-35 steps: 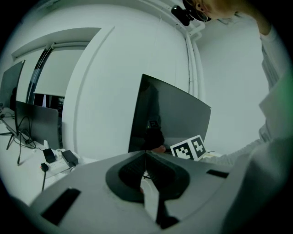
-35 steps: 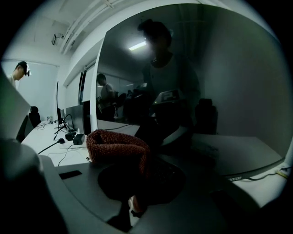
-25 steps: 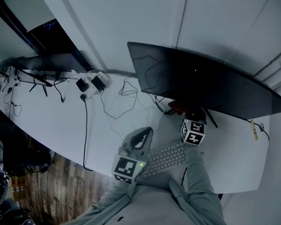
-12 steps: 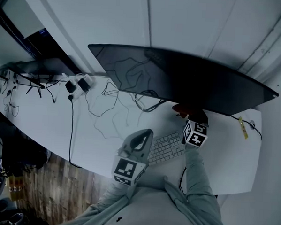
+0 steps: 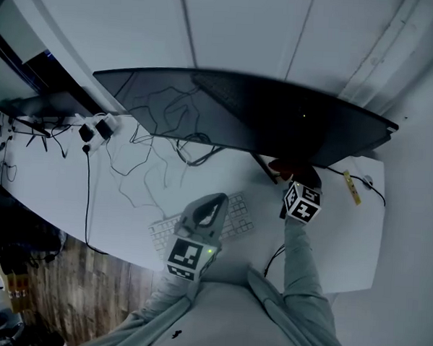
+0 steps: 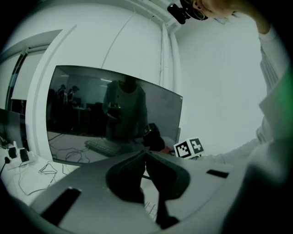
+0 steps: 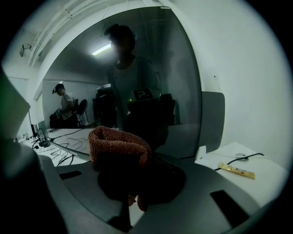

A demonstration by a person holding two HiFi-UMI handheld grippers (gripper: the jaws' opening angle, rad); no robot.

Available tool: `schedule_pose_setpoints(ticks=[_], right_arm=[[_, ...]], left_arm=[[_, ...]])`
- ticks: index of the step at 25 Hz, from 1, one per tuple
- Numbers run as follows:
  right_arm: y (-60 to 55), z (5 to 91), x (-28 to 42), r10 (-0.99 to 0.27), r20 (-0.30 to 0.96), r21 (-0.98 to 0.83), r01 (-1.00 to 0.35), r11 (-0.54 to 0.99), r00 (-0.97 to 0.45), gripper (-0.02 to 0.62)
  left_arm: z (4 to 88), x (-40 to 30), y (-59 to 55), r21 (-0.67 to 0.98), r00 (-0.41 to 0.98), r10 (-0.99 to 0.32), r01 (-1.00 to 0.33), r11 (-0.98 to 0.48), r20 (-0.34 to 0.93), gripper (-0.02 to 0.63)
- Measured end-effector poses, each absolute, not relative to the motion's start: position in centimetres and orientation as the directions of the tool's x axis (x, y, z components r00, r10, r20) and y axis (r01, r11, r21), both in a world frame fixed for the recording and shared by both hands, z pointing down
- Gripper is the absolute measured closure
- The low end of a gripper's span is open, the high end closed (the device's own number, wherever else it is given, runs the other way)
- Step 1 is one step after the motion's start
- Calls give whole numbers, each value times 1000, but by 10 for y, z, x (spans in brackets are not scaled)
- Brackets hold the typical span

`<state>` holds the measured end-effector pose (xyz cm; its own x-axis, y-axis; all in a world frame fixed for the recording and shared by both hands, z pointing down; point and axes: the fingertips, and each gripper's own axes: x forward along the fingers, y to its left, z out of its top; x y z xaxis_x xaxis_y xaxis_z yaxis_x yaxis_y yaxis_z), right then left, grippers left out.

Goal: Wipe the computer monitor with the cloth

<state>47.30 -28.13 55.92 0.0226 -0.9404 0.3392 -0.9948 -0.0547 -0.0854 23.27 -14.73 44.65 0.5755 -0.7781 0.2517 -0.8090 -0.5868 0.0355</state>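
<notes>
With the right gripper [image 7: 130, 182] clamped on the cloth [image 7: 120, 145] and the left gripper [image 6: 145, 161] closed empty, we should press flat on the monitor [image 5: 241, 119], sweeping gently

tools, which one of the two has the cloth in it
The right tool, shut on the reddish-brown cloth close to the monitor. The left tool is shut with nothing in it, above the keyboard.
</notes>
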Motion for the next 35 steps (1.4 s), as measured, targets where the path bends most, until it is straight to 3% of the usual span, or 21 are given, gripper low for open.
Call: schedule_pose_setpoints(ticks=[11, 21, 35], right_arm=[[-271, 559, 554, -930, 351, -43, -990, -133, 110, 560], [-267, 554, 569, -927, 350, -8, -989, -145, 133, 560], [-263, 492, 575, -961, 229, 37, -987, -154, 158, 560]], left_arm=[[446, 283, -151, 35, 612, -754, -782, -623, 239, 584], [429, 294, -146, 7, 622, -750, -771, -637, 223, 584], [414, 293, -129, -23, 623, -756, -769, -639, 199, 584]])
